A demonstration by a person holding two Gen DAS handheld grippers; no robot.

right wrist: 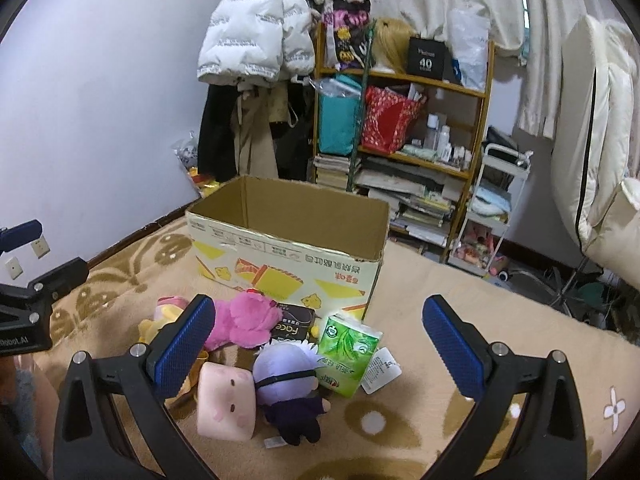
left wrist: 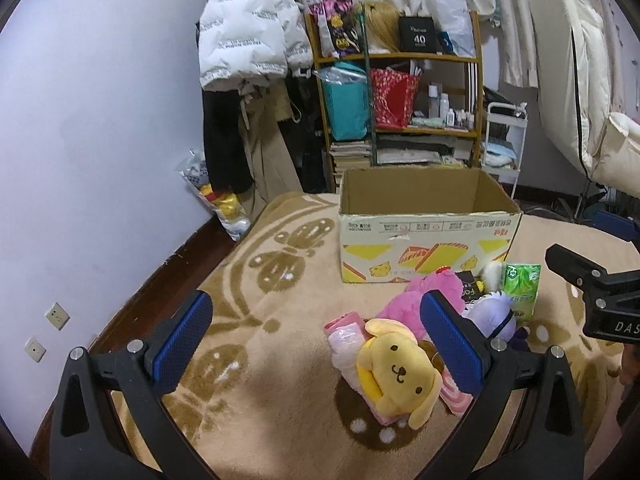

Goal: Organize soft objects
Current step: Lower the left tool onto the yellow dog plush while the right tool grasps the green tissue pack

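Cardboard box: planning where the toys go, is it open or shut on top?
Open. The cardboard box shows bare brown inner walls from above, with no flaps across its top.

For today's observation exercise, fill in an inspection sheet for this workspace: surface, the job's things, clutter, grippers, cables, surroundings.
Surface: tan patterned blanket, items lying on it.
Job's things: open cardboard box, no contents visible; yellow dog plush, pink plush, purple-haired doll, pink square plush lie in front of it.
Clutter: green tissue pack and black packet among the plush toys.
Grippers: left gripper open, fingers either side of the yellow dog plush; right gripper open, holding nothing.
Cables: nothing seen.
Surroundings: crowded shelf, white jacket, white cart.
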